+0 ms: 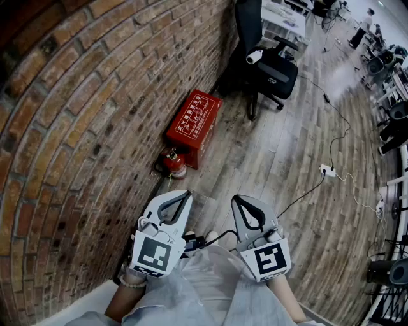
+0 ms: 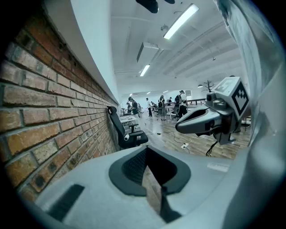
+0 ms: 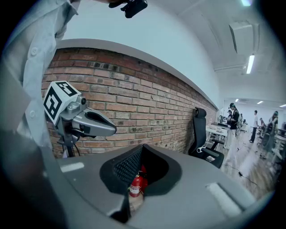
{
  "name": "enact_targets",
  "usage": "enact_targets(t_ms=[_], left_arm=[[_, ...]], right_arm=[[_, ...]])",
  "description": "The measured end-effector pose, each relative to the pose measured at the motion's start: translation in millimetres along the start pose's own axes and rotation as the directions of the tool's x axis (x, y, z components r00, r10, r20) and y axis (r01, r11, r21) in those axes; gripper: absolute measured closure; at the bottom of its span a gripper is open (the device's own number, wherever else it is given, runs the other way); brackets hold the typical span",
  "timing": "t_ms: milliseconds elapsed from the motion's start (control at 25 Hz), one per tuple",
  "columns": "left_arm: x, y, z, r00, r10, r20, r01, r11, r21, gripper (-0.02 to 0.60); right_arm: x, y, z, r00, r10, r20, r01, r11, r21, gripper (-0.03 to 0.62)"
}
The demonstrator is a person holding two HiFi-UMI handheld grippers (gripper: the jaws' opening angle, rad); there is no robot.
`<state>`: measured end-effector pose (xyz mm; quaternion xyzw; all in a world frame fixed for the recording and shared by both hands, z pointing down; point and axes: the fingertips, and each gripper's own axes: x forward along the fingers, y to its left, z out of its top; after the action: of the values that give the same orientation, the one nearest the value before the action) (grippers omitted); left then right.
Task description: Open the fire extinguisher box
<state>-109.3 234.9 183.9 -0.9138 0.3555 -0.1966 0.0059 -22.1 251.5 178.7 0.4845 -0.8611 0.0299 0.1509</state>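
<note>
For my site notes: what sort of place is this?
Probably an open-plan office: a black office chair by the brick wall, desks with people farther back, and a red fire extinguisher box on the plank floor.

This is an open-plan office. A black swivel chair (image 1: 268, 60) stands against the long brick wall (image 1: 76, 127), with white desks (image 1: 284, 16) just beyond it. A power strip (image 1: 327, 170) lies on the wood-plank floor (image 1: 280, 159) away from the wall, under ceiling strip lights (image 2: 181, 21).
</note>
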Motion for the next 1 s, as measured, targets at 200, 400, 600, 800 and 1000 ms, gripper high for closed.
enact_targets(t_ms=[200,400,600,800,1000], left_arm=[[1,1,2,1.000,0.000,0.017,0.000,1.000,0.004,0.578],[2,-6,3,1.000,-0.002,0.016,0.002,1.000,0.005,0.578],[3,-9,4,1.000,0.006,0.018,-0.007,1.000,0.004,0.578],[6,-15,7,1.000,0.019,0.023,-0.019,1.000,0.004,0.578],[10,-25,11,0.999,0.043,0.012,-0.043,0.999,0.001,0.578]], right_arm=[[2,0,-2,1.000,-0.003,-0.002,0.003,1.000,0.002,0.597],[-1,-1,-6,1.000,-0.001,-0.009,0.001,1.000,0.002,0.597],[-5,-3,-10,1.000,0.005,-0.015,-0.004,1.000,0.004,0.597],[-9,-9,-15,1.000,0.008,-0.012,-0.008,1.000,0.015,0.597],[-15,-20,-18,1.000,0.022,-0.007,-0.022,1.000,0.013,0.597]])
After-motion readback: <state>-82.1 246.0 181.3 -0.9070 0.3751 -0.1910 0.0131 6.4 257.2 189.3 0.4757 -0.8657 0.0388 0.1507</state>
